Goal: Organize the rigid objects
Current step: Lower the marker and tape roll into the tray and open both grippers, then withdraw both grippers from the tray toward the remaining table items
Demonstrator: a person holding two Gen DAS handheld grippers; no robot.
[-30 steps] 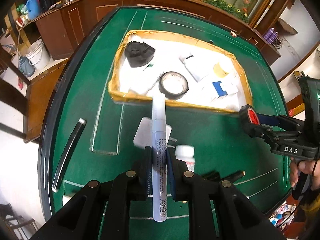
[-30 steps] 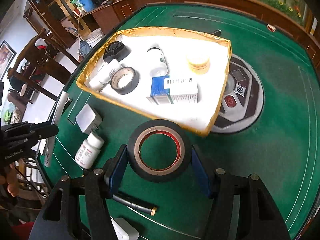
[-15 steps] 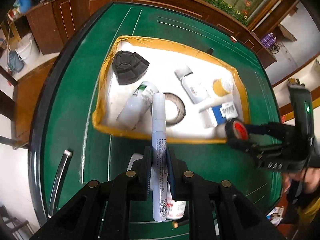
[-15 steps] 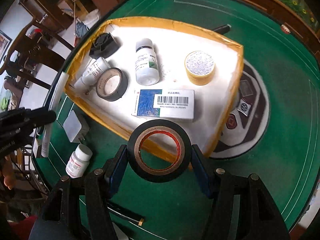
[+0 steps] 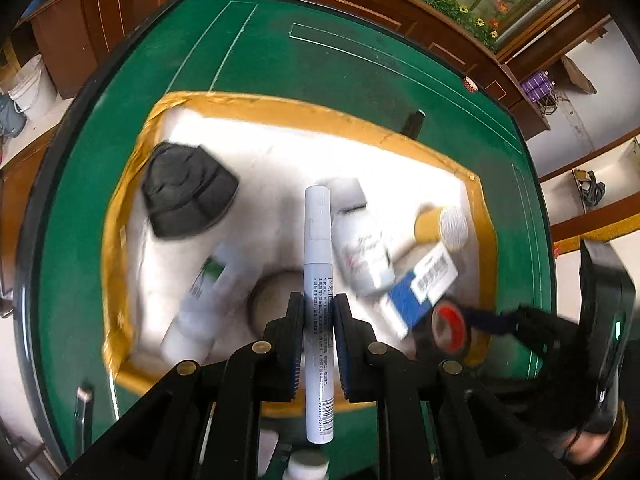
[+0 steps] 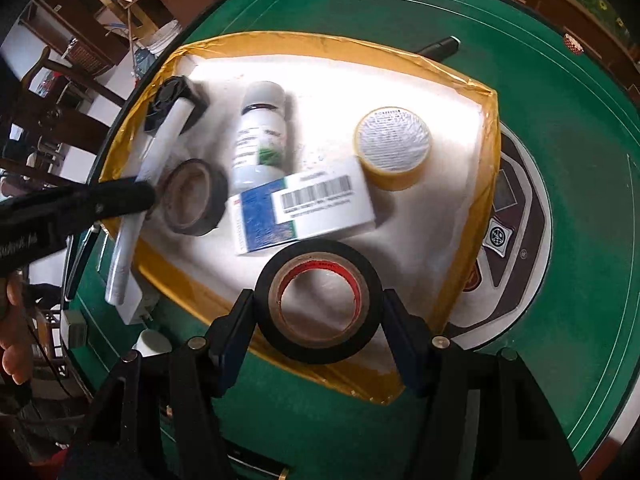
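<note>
The white marker (image 5: 318,280) — a slim capped tube with fine print and a barcode near its lower end — stands clamped between the left gripper (image 5: 319,312) pads, hanging above the tray (image 5: 280,106). The black tape roll (image 6: 318,300), red-lined inside its core, is pinched across its width by the half-spread right gripper (image 6: 318,308) — over the tray's near edge. Inside the yellow-rimmed white tray lie a blue-and-white box (image 6: 304,210), a white bottle (image 6: 262,136) and another tape ring (image 6: 192,196).
</note>
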